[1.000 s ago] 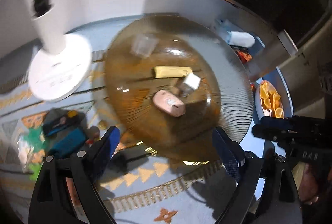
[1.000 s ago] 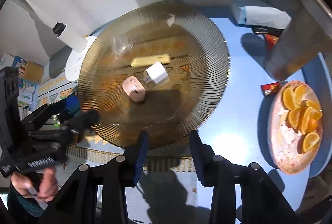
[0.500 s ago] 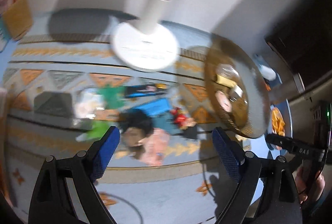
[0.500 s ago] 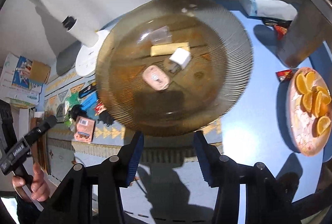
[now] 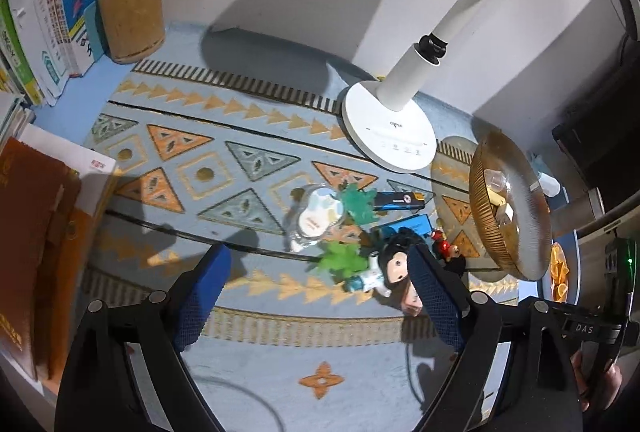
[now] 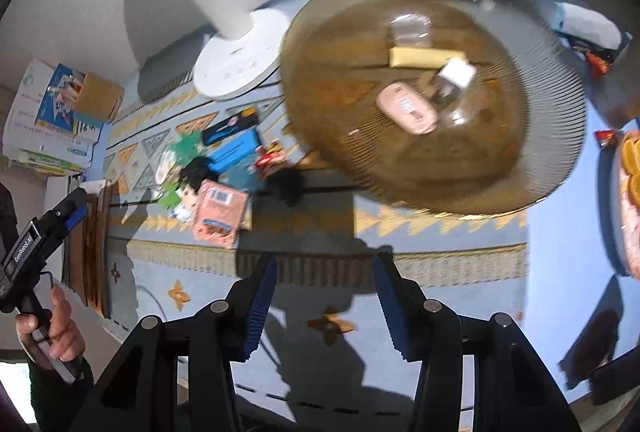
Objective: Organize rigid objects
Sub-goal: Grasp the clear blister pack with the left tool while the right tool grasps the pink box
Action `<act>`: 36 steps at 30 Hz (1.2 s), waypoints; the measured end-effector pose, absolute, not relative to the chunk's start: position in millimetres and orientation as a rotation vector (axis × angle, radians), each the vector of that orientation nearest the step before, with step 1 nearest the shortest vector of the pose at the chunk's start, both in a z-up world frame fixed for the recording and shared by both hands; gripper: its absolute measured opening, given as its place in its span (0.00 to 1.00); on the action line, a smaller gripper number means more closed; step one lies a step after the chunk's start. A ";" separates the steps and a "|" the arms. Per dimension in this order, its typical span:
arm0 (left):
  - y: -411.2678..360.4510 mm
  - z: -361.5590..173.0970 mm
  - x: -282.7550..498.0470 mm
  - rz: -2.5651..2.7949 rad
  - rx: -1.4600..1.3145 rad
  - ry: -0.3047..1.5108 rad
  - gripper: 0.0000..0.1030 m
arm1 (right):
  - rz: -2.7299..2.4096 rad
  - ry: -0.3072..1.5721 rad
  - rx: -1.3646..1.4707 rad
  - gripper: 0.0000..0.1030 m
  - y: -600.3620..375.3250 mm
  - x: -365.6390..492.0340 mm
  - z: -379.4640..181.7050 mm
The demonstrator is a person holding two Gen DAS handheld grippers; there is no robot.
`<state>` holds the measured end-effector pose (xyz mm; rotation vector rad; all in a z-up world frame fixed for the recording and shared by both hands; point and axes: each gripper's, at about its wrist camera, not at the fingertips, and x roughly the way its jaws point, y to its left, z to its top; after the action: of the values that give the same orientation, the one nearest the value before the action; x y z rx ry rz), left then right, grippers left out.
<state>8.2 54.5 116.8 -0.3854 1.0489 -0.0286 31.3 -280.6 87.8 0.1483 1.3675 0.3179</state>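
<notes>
An amber ribbed glass bowl [image 6: 520,167] [image 5: 486,228] holds a pink case [image 6: 406,107], a white charger [image 6: 456,71], a yellow bar [image 6: 424,57] and a clear cube [image 6: 410,27]. Left of it on the patterned mat lies a pile: a black-haired figurine [image 5: 394,266], green leaf toys [image 5: 344,260], a blue case [image 5: 412,222] [image 6: 234,153], a dark pen box [image 5: 396,199], a pink packet [image 6: 218,207] and a small red figure [image 5: 440,246]. My left gripper [image 5: 316,284] is open and empty above the pile. My right gripper [image 6: 324,296] is open and empty before the bowl.
A white lamp base [image 5: 388,129] [image 6: 236,67] stands behind the pile. A cork pen holder [image 5: 132,17] and books [image 5: 36,31] are at the far left, brown notebooks [image 5: 28,252] at the left edge. A plate of orange slices [image 6: 632,167] is at the right.
My left gripper has swung left from over the bowl to over the toy pile. My right gripper has drawn back and left, so the bowl sits further right in its view.
</notes>
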 end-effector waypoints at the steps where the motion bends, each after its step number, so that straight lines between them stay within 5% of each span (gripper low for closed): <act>1: 56.3 116.6 7.8 -0.034 -0.374 1.050 0.86 | 0.324 1.374 0.156 0.47 -274.5 29.6 85.4; 16: 45.2 81.3 61.7 -0.241 0.018 1.128 0.84 | 0.449 1.415 0.509 0.48 -208.9 38.9 26.1; 21: 37.1 52.6 84.3 -0.317 0.028 1.193 0.84 | 0.358 1.414 0.610 0.57 -209.7 49.0 4.8; 36: 13.5 20.4 108.8 -0.429 0.034 1.249 0.78 | 0.337 1.359 0.459 0.54 -179.1 68.2 2.4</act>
<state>108.8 13.5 20.4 0.0344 1.2489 -0.4288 68.2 -179.1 2.4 0.4594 1.3587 0.3374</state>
